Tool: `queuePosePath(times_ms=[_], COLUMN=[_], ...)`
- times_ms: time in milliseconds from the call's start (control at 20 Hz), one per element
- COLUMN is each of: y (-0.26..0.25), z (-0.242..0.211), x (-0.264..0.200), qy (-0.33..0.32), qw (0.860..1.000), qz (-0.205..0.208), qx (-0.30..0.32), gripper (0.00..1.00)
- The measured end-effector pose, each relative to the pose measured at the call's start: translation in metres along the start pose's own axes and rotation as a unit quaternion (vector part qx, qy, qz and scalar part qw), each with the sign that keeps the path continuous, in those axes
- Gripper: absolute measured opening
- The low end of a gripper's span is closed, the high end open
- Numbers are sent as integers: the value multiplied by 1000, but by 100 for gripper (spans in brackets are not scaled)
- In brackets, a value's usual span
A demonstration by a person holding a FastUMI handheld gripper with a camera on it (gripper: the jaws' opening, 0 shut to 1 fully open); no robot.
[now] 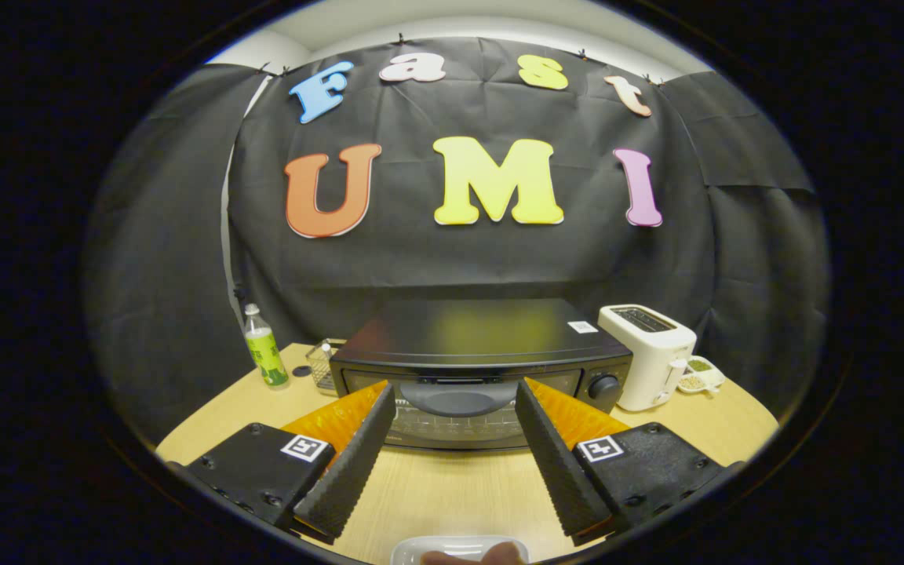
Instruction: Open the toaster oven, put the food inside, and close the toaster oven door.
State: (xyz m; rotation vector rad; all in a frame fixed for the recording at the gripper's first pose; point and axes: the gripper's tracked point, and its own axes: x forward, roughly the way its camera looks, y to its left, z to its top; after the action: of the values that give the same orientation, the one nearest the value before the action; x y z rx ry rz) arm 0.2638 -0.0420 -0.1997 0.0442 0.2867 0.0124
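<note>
Right now my gripper (452,408) is spread wide, holding nothing. Oven (480,369) sits dead ahead with its door shut, handle (458,397) centred between my fingertips, long axis crosswise to them. Food plate (460,548) lies below, on the near side.

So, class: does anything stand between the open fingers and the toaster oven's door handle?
Nothing visible does. The gripper is open, and the handle on the closed toaster oven sits just ahead, framed between the fingers, with bare table below.
</note>
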Motion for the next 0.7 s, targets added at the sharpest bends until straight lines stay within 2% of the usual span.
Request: queuePosePath(times_ms=[350,700], y=[-3,9], z=[40,45], x=[-100,-194], qy=[-37,-52], qw=[999,998], qz=[-27,-34], qx=[-1,-3], gripper=[100,100])
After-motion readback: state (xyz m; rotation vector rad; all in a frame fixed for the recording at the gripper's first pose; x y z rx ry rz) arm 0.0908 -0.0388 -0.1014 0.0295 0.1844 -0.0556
